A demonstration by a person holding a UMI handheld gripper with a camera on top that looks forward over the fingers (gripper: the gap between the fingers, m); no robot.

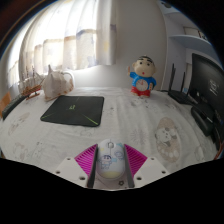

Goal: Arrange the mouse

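Observation:
A pale mouse (109, 162) with a cartoon print on its back sits between my gripper's (111, 165) two fingers, whose pink pads (87, 157) press on both its sides. The gripper holds it above the white patterned tablecloth (120, 115). A dark mouse mat (73, 108) lies on the cloth beyond the fingers, to the left.
A cartoon boy figurine (143, 77) stands at the back of the table. A white toy (54, 82) sits behind the mat. Dark equipment with a router (185, 92) stands at the right. A small printed figure (167, 129) marks the cloth. Curtains hang behind.

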